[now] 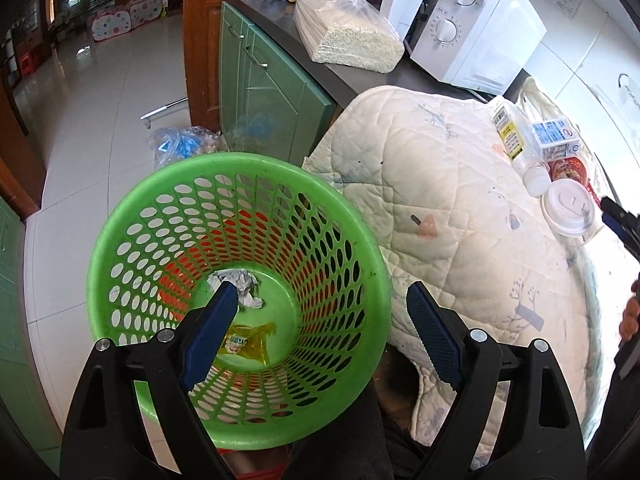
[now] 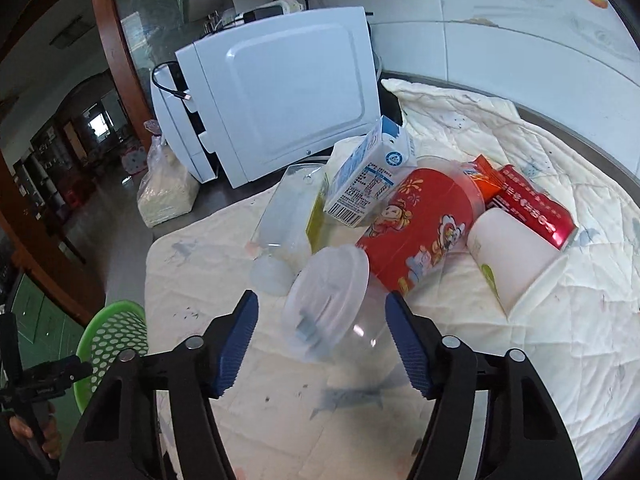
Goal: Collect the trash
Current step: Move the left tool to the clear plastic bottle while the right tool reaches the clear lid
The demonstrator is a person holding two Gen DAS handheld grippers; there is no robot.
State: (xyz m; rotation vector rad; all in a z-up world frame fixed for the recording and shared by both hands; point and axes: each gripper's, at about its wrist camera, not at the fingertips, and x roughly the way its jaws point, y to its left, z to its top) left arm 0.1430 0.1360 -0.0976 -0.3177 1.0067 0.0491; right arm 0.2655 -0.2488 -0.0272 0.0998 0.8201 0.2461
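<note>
A green perforated basket (image 1: pixel 372 280) sits beside the counter, holding crumpled paper (image 1: pixel 244 284) and a yellow wrapper (image 1: pixel 250 344). My left gripper (image 1: pixel 320 320) is open and empty above the basket rim. My right gripper (image 2: pixel 320 340) is open around a clear lidded plastic cup (image 2: pixel 328 304) lying on the quilted cloth (image 2: pixel 520 380). Behind the cup lie a clear bottle (image 2: pixel 284 220), a milk carton (image 2: pixel 368 176), a red cup (image 2: pixel 424 224), a white paper cup (image 2: pixel 512 252) and a red can (image 2: pixel 532 208). The same pile shows in the left wrist view (image 1: pixel 560 168).
A white microwave (image 2: pixel 280 92) stands at the back of the counter, with a plastic bag of white sticks (image 1: pixel 352 36) next to it. Green cabinet doors (image 1: pixel 260 92) are below. The basket shows in the right wrist view (image 2: pixel 112 336) at the lower left.
</note>
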